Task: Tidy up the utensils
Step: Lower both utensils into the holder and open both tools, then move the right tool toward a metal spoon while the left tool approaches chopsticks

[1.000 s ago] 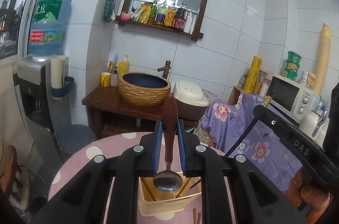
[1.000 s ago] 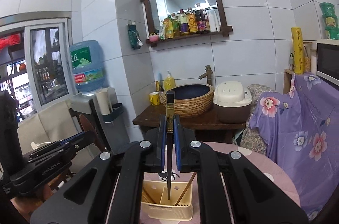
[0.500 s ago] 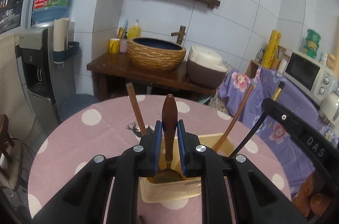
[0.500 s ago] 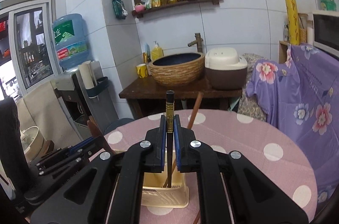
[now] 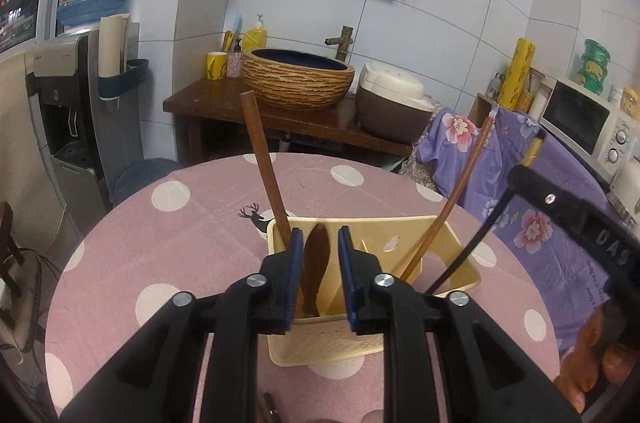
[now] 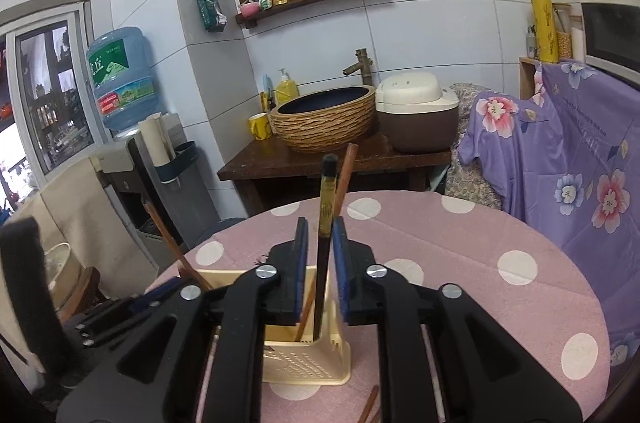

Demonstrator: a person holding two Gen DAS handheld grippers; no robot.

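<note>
- While both grippers hang over the cream plastic utensil caddy (image 5: pixel 404 343) on the pink polka-dot tablecloth (image 5: pixel 200 207), each has its jaws parting around a utensil that stands inside it.
- The left gripper (image 5: pixel 318 275) has its blue pads (image 5: pixel 295 263) on either side of a brown wooden spoon handle (image 5: pixel 316 263); a gap shows on both sides of the handle, so the pads no longer press on it; the spoon stands in the near left compartment, its bowl hidden below the rim.
- The right gripper (image 6: pixel 318 263) straddles a black chopstick with a gold band (image 6: pixel 325 223); the left pad stands clear of it, the right pad lies just beside it, and I cannot tell whether that one touches; the stick's lower end sits in the caddy's (image 6: pixel 320 363) near corner compartment.
- Two brown wooden chopsticks (image 5: pixel 264 167) lean out of the caddy, one tilted left, the other (image 5: pixel 452 199) tilted right.
- In the left wrist view the right gripper's black body (image 5: pixel 580 231) crosses the right edge; fingertips of the person's hand (image 5: pixel 596 371) show beneath it.
- Loose sticks lie on the cloth at the bottom edge of both views (image 6: pixel 370 403).
- Behind the table stand a woven-pattern basin (image 5: pixel 298 79), a rice cooker (image 5: pixel 392 103) and a water dispenser (image 5: pixel 76 95).
</note>
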